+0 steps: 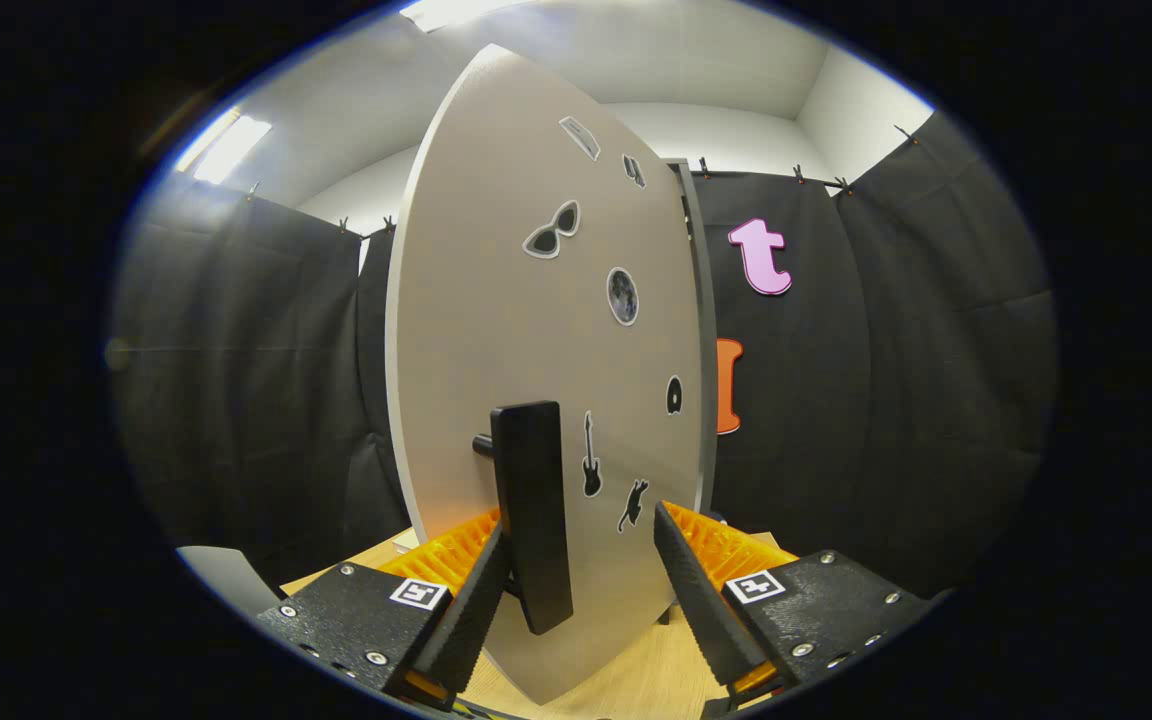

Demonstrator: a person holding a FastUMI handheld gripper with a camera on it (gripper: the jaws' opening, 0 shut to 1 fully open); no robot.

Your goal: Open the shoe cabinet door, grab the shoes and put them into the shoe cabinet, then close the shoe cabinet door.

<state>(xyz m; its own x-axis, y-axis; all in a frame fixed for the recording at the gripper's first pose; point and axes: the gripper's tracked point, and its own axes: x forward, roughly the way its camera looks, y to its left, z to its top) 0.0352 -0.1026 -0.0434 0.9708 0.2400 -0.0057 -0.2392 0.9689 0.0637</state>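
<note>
The shoe cabinet door (496, 300) stands right in front of me, a pale grey panel with several small stickers, swung at an angle. Its black bar handle (533, 510) sticks out from the door on a short post. My gripper (581, 525) is open around the handle. The left finger (476, 600) lies against the handle's left side, while the right finger (696, 590) stands well apart from it, close to the door's face. A narrow grey edge of the cabinet body (704, 330) shows just behind the door's right side.
A light wooden tabletop (626, 680) lies under the fingers and the door's lower edge. A pale rounded object (226, 575) sits low at the left. Black cloth walls surround the booth on both sides.
</note>
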